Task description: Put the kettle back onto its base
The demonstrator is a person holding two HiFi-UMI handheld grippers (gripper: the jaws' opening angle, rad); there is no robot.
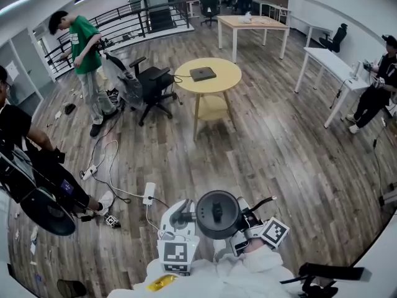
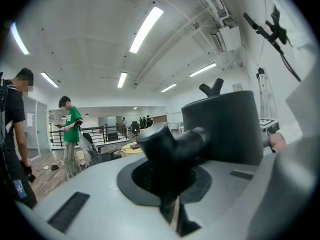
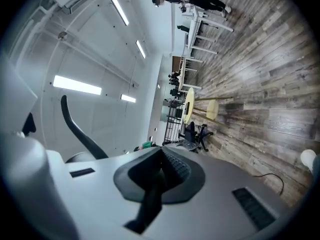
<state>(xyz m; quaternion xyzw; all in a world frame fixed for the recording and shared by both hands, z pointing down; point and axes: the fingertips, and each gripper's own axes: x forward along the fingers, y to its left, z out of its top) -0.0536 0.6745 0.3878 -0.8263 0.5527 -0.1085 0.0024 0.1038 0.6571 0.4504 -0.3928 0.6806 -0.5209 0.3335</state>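
Note:
In the head view the dark round kettle point(image 1: 217, 215) hangs close to my chest, above the wooden floor. My left gripper point(image 1: 182, 216) is shut on the kettle's thick black handle point(image 2: 172, 143), and the kettle's dark body point(image 2: 225, 129) fills the space just right of the jaws. My right gripper point(image 1: 247, 230) sits against the kettle's right side. In the right gripper view its jaws point(image 3: 159, 176) are pressed together with nothing between them, and a thin black curved piece point(image 3: 80, 129) rises at the left. I see no kettle base in any view.
A round yellow table point(image 1: 218, 84) with a dark flat object point(image 1: 203, 73) stands ahead, a black office chair point(image 1: 152, 85) to its left. Cables and a power strip point(image 1: 149, 193) lie on the floor. People stand at the left point(image 1: 84, 48) and far right point(image 1: 378, 89), by white tables point(image 1: 332, 67).

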